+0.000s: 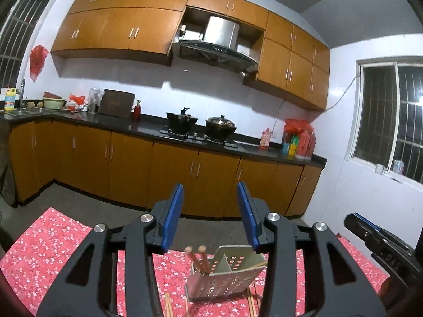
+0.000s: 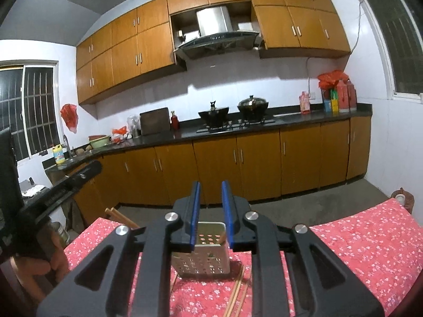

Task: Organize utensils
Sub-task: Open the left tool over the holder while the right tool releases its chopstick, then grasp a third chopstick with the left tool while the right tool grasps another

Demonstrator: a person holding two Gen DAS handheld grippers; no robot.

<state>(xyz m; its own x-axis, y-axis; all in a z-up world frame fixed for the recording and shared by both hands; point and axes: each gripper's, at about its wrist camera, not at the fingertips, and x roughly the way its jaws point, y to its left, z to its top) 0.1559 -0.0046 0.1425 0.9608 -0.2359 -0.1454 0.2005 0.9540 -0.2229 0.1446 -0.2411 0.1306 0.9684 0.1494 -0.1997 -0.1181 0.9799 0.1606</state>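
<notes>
Dim indoor light from overhead leaves a purple cast on the white wall tiles [image 1: 211, 89], where the upper cabinets [image 1: 119, 29] throw hard shadows. Both windows [image 1: 391, 121] are dark outside. Fisheye bending curves the room's lines, with black vignetting at every corner.

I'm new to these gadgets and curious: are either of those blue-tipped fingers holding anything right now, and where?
Nothing is held. The left gripper and right gripper are both open with empty gaps, above the metal utensil holder; loose chopsticks lie on the red tablecloth.
</notes>
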